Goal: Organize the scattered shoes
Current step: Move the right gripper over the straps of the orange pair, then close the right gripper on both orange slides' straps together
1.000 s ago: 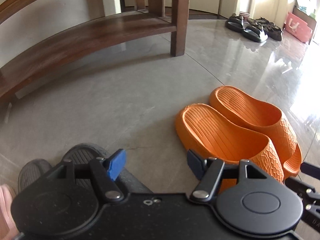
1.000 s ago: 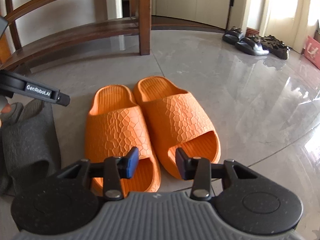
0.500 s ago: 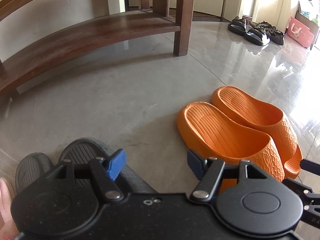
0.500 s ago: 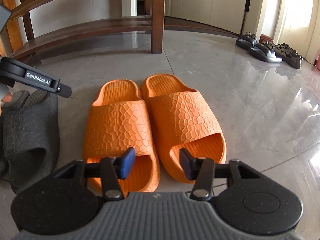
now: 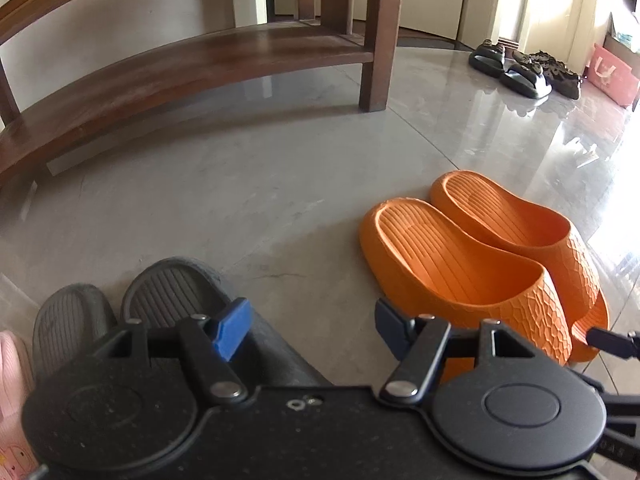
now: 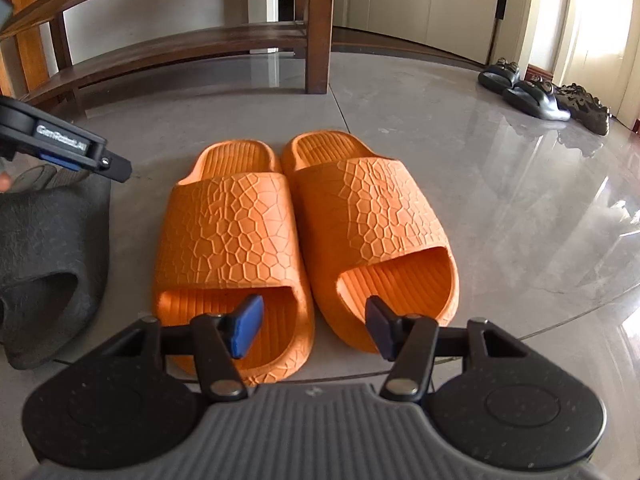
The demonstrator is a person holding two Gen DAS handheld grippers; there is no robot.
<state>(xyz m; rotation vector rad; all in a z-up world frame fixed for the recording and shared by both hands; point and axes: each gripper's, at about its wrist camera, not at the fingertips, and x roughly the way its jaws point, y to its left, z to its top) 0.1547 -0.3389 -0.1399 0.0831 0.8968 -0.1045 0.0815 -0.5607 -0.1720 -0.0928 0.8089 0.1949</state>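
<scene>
1. Orange slippers point(image 6: 304, 240) sit side by side on the shiny grey floor point(image 6: 500, 208), touching each other, with their toe ends toward the right gripper.
2. From the left wrist view the same orange slippers point(image 5: 480, 256) lie on the right, heels pointing at the wooden bench point(image 5: 192, 68).
3. Dark grey slippers point(image 5: 132, 300) sit together just in front of the left gripper point(image 5: 308, 330), partly hidden under it.
4. In the right wrist view one dark grey slipper point(image 6: 48, 268) lies just beside the orange pair, on their left.
5. The left gripper has its blue fingers spread apart and holds nothing.
6. The right gripper point(image 6: 310, 324) also has its fingers spread wide, empty, hanging just above the toe ends of the orange pair.
7. The left gripper's black side point(image 6: 68, 144) pokes in above the dark grey slipper.
8. Black sandals point(image 6: 532, 88) and other dark shoes wait far away near the door.
9. A pink bag point(image 5: 612, 78) stands beside them.
10. Something pink point(image 5: 12, 368) peeks in at the left edge; I cannot tell what it is.
</scene>
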